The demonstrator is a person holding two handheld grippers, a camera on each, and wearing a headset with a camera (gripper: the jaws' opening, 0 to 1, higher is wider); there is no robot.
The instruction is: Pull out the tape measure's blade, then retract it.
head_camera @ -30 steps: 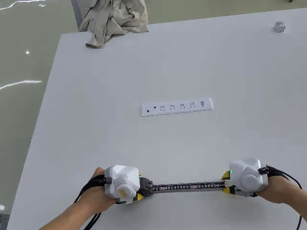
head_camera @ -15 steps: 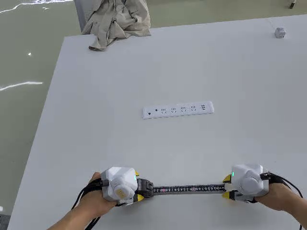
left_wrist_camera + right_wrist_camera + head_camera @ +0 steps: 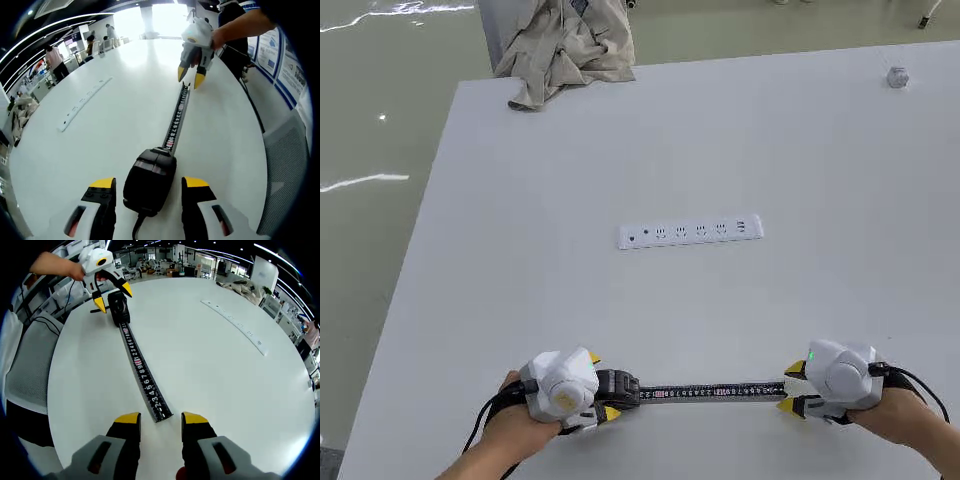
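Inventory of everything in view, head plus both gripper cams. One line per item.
table: one, white, under everything
tape measure: one, black case, near edge
blade: one, dark with white numerals, pulled out flat on the table
power strip: one, white, mid-table
cloth: one, beige, crumpled, far left corner
small object: one, pale grey, far right, too small to identify
left gripper: one, white with yellow tips, open, flanking case
right gripper: one, same colours, open, at blade's end
left hand: one, holding left gripper
right hand: one, holding right gripper
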